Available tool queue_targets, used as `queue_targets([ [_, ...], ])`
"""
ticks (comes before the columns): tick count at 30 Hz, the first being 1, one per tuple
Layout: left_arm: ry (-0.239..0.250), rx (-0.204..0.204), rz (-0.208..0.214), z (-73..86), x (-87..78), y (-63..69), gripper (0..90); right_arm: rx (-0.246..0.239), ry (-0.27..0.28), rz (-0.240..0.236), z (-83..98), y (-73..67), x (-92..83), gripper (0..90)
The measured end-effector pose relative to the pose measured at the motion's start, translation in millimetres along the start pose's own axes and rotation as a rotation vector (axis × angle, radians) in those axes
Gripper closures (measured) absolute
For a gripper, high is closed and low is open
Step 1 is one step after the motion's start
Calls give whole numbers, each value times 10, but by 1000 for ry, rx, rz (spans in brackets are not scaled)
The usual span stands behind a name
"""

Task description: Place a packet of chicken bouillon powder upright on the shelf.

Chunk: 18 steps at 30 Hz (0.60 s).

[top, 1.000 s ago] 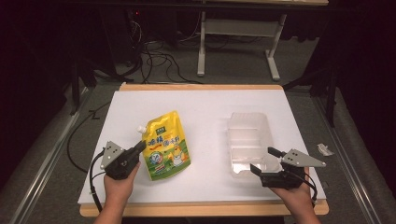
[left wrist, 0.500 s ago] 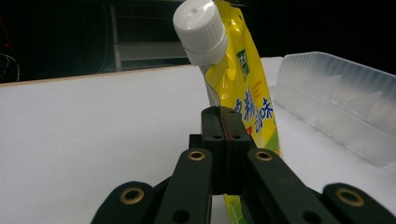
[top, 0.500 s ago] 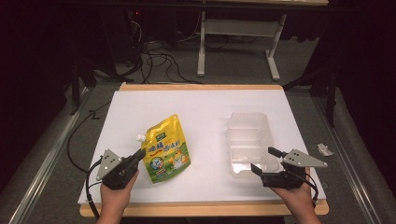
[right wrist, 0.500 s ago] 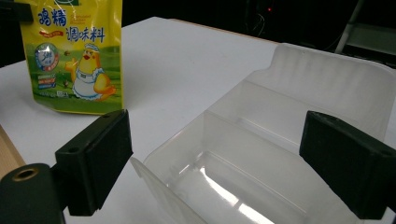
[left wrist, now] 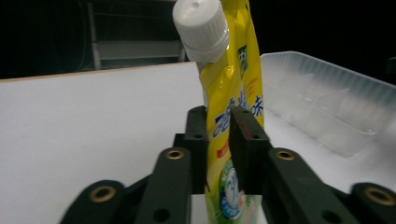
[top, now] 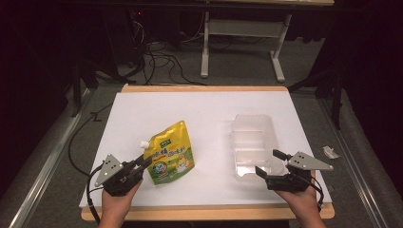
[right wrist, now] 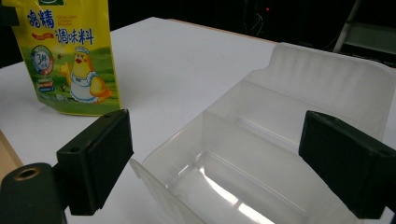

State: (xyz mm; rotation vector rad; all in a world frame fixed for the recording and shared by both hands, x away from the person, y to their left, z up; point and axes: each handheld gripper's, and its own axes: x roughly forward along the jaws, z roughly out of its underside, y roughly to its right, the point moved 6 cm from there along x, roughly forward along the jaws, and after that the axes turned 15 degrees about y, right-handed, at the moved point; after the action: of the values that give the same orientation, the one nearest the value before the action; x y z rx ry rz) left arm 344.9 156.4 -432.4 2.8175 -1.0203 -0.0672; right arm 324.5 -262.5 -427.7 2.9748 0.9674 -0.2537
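A yellow stand-up pouch [top: 169, 151] with a white screw cap [top: 142, 143] is held in my left gripper [top: 145, 162], which is shut on its lower edge at the table's near left. In the left gripper view the black jaws pinch the pouch [left wrist: 233, 88] edge-on, with the cap [left wrist: 201, 28] at the top. My right gripper [top: 267, 161] stands open at the near end of a clear plastic container [top: 253, 142]. In the right gripper view its fingers [right wrist: 100, 156] straddle the container's near corner [right wrist: 261, 154], and the pouch [right wrist: 70, 56] shows at the far left.
The white table top [top: 209, 111] has a wooden edge [top: 204, 213] along the near side. Cables and a metal stand [top: 237, 42] lie on the floor beyond the table. A small white scrap [top: 329, 152] lies off the right edge.
The left gripper has drawn back a little toward the near edge, and the pouch in it has tipped up and turned, its top now leaning right. The right gripper has stayed put.
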Motion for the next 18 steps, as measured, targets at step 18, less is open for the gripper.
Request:
queue_targets([
  [18, -86, 36, 84, 167, 126, 159, 807, -1, -3, -3, -4, -20, -6, 102],
])
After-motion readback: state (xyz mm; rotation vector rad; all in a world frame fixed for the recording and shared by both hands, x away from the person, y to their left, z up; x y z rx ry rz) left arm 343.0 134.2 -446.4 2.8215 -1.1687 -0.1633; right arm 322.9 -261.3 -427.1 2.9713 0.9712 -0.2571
